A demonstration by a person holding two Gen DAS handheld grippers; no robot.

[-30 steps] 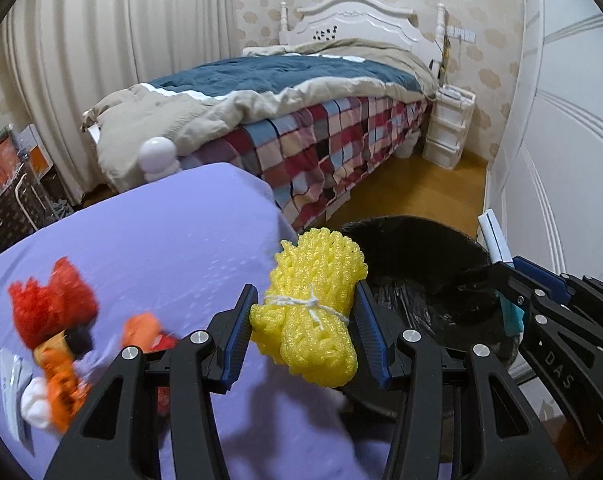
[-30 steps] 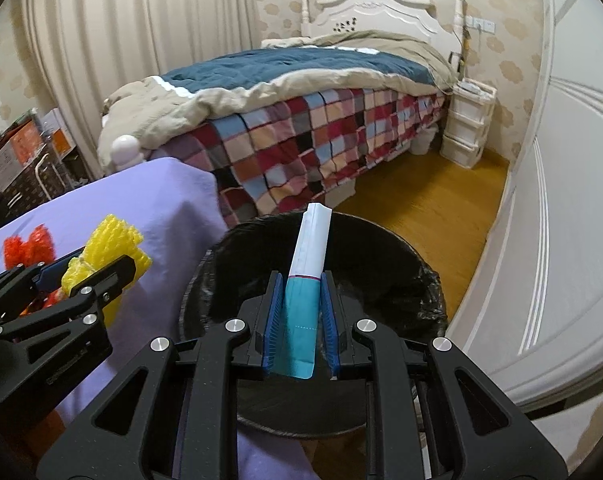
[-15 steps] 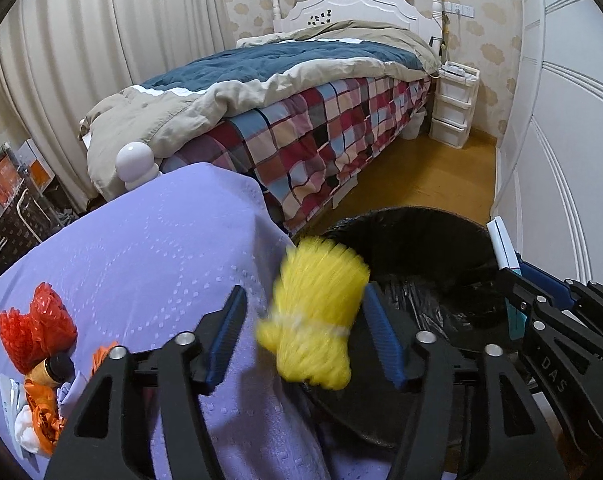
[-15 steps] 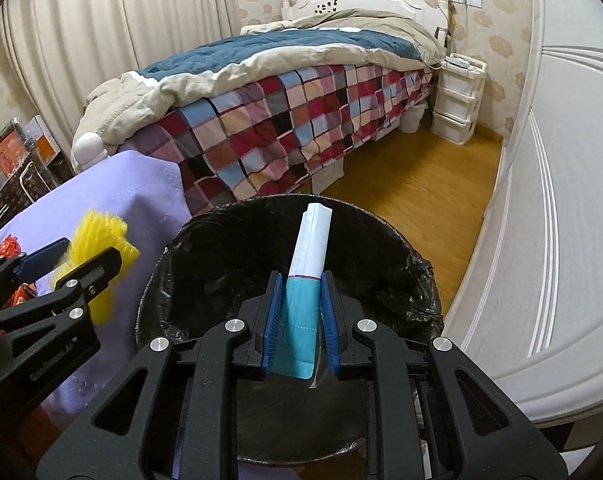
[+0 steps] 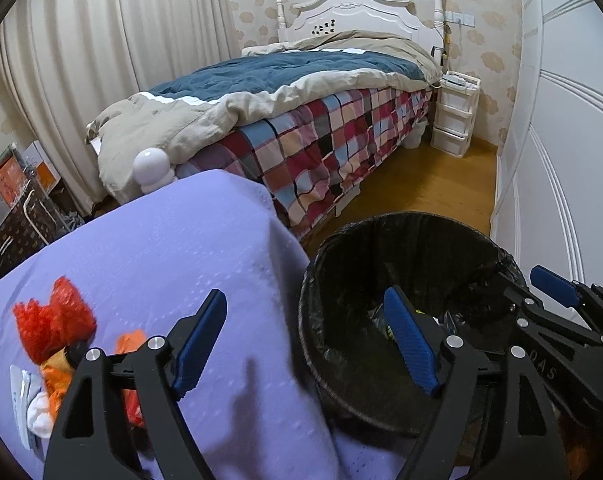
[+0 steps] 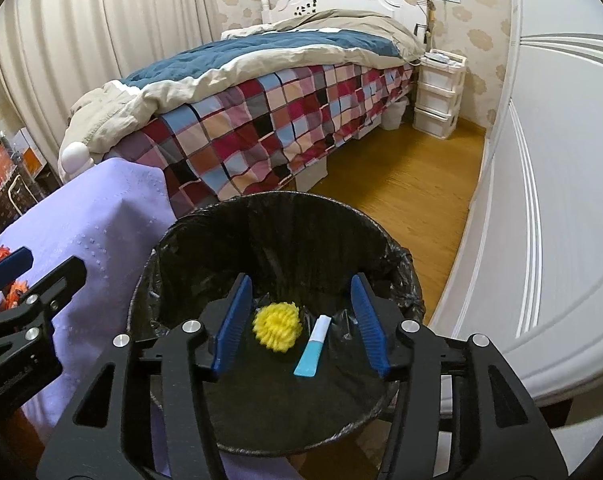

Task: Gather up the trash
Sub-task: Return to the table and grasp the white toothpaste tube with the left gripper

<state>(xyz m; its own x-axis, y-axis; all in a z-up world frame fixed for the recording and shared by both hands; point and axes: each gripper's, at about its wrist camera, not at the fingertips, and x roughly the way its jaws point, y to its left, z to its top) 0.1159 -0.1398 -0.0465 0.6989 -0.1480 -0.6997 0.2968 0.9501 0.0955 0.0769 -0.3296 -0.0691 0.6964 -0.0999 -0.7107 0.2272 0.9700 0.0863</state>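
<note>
A black-lined trash bin [image 6: 397, 252] stands beside the purple-covered table [image 5: 149, 256]. Inside it lie a yellow foam net [image 6: 277, 326] and a white-and-teal tube [image 6: 313, 346]. My right gripper [image 6: 301, 320] is open and empty above the bin. My left gripper [image 5: 305, 344] is open and empty, straddling the table edge and the bin rim [image 5: 313, 264]. Red and orange foam nets [image 5: 57, 324] and a white wrapper [image 5: 21, 400] lie on the table at the left. The right gripper also shows in the left wrist view [image 5: 553, 288].
A bed with a plaid cover [image 5: 321, 148] stands behind the table. A white drawer unit [image 5: 455, 120] sits by the far wall. A white wardrobe [image 6: 561, 200] runs along the right. Wooden floor [image 6: 413, 176] lies between bed and wardrobe. Boxes [image 5: 9, 200] are at the left.
Both grippers opened. The yellow foam net dropped from my left gripper and the tube dropped from my right gripper; both now lie in the bin.
</note>
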